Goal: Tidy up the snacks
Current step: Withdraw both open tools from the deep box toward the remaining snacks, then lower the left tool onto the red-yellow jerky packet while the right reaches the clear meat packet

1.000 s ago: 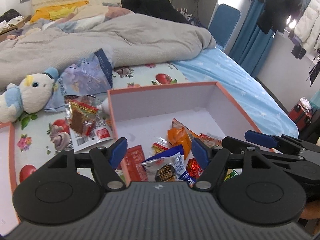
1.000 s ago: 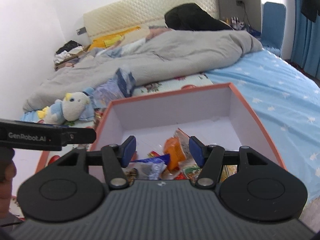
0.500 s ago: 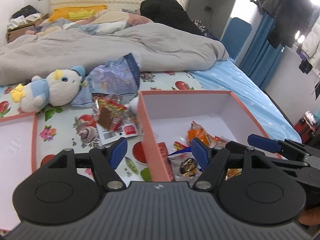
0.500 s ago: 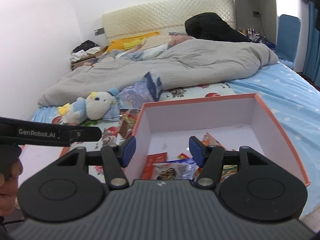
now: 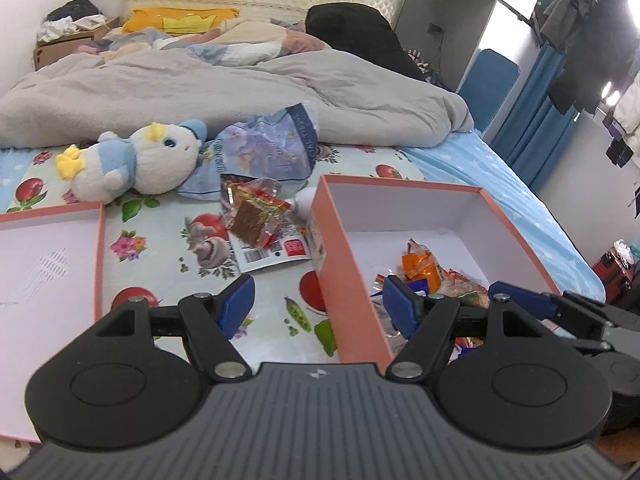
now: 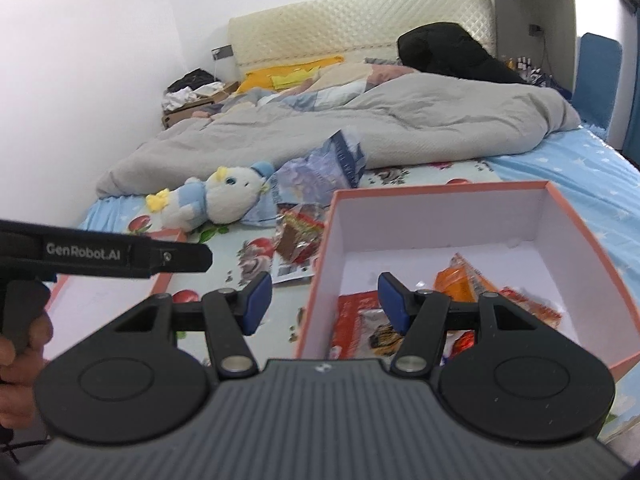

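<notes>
An orange-rimmed white box (image 5: pixel 400 184) (image 6: pixel 440 192) lies on the bed with several snack packets (image 5: pixel 420 268) (image 6: pixel 456 280) inside. Left of it on the fruit-print sheet lie a red-and-brown snack packet (image 5: pixel 256 216) (image 6: pixel 300 232) and a bluish foil bag (image 5: pixel 272 152) (image 6: pixel 320 164). My left gripper (image 5: pixel 318 306) is open and empty, straddling the box's left wall. My right gripper (image 6: pixel 324 300) is open and empty too, over the same wall. The right gripper's finger (image 5: pixel 520 296) shows in the left wrist view.
A second orange-rimmed box (image 5: pixel 100 240) (image 6: pixel 164 236) lies at the left. A plush duck (image 5: pixel 136 164) (image 6: pixel 216 196) rests behind it, near a rumpled grey duvet (image 5: pixel 200 88). A hand (image 6: pixel 20 360) holds the left gripper's body (image 6: pixel 100 256).
Both grippers have slid left: the box with snacks has shifted right in both views, and the second box at the left has come into view. Jaws unchanged.
</notes>
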The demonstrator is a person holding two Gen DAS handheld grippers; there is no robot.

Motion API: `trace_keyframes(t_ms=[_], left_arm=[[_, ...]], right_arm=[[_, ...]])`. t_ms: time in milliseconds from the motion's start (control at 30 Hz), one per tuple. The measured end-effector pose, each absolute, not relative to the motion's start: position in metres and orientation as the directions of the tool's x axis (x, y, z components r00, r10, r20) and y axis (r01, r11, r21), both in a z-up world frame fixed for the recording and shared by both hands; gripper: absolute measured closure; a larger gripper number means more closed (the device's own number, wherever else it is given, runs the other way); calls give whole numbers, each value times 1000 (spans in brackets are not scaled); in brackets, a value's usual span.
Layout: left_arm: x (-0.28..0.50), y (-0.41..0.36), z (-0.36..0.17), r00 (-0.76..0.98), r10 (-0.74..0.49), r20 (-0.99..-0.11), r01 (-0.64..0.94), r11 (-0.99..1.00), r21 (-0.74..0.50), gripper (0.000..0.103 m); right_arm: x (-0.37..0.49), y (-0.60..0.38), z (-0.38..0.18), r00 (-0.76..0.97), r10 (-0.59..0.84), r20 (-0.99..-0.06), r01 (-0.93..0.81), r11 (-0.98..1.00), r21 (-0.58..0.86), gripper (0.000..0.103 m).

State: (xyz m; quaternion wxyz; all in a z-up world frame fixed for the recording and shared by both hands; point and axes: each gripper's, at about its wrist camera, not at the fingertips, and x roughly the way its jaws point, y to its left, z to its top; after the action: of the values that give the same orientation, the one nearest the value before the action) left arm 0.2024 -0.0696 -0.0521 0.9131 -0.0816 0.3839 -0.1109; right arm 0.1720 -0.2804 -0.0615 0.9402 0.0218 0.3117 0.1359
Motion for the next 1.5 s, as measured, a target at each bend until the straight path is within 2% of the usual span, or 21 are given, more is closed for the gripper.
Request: trace_keyframes(t_ms=[600,700,1033,1300,1500], left_arm=[[172,-11,-82,642,-273,-717,92,955,-282,28],[175,-4,-87,638,-281,-717,79,950,-302,28],[222,15,-89,666,-275,-694,107,955,-276,28],[282,31,-119,623,-256,-739,117,965,-235,28],[328,36,-151,578,-283,-766,125,958,-259,28]], right_arm=[[142,-220,-81,752,276,-599,-281,956,88,42],[135,-210,-82,763,257,-593,-290,956,41,42],[145,-174,-92,767,260,-586,-323,947,-3,42],[179,-152,-117,750,252,-611,-326,945,-11,43],[216,-140,-140,746,201,-635,-289,957,-37,43]])
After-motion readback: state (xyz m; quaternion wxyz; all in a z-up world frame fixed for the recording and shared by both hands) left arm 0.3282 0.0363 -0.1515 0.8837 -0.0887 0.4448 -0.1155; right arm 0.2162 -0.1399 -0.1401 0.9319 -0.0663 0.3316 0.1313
